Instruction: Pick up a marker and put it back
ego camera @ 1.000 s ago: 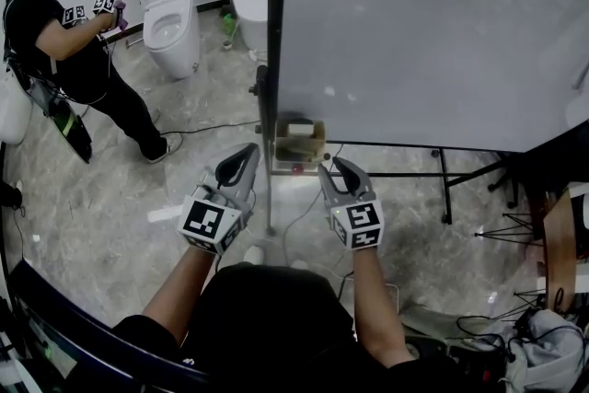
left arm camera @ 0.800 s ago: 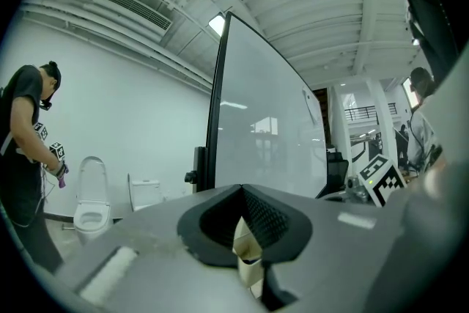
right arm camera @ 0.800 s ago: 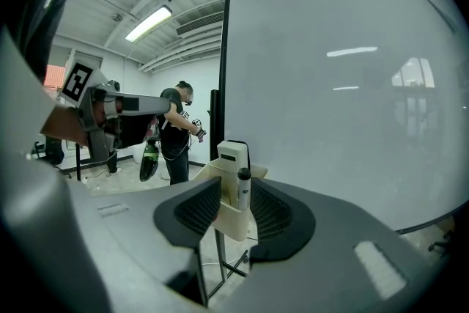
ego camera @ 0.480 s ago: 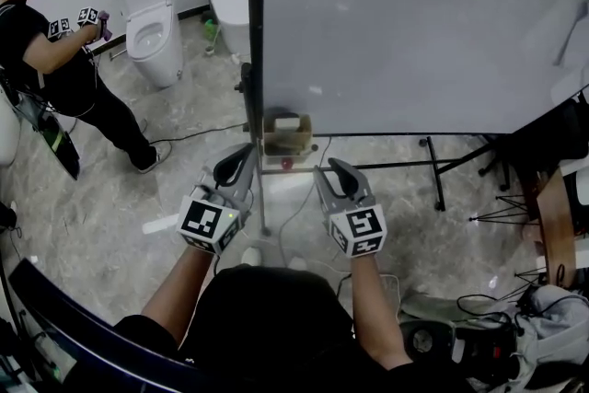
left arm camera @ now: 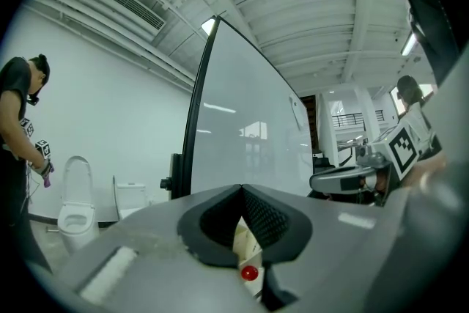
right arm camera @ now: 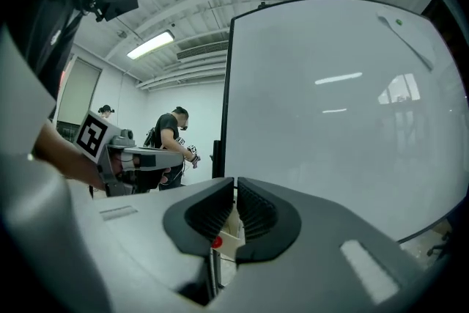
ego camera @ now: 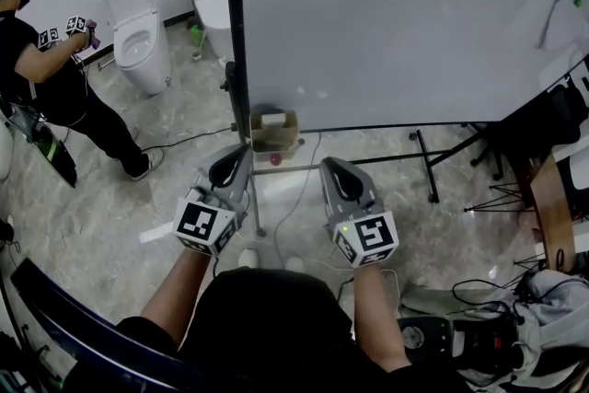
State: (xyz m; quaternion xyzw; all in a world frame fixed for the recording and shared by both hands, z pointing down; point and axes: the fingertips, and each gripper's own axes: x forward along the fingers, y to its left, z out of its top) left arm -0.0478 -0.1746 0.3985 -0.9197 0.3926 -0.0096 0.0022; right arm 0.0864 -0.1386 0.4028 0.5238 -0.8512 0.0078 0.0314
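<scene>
Left gripper [ego camera: 244, 149]: jaws pressed together at the tips, nothing between them. Right gripper [ego camera: 329, 164]: jaws closing, only a thin slit left between the pads, nothing between them. Both grippers are held side by side, apart from each other, over the marble floor [ego camera: 101, 198] and pointing toward the lower edge of the whiteboard [ego camera: 396, 14].

Just beyond the tips, an open cardboard box [ego camera: 273, 136] sits at the board's lower left corner, beside the black frame post [ego camera: 234, 60]. A white item lies inside it; whether this is the marker cannot be told. A small red ball [ego camera: 273, 159] shows directly below the box.

Farther left, two white toilets [ego camera: 136, 28] stand against the wall. A second person [ego camera: 55, 83] in black stands near them.
</scene>
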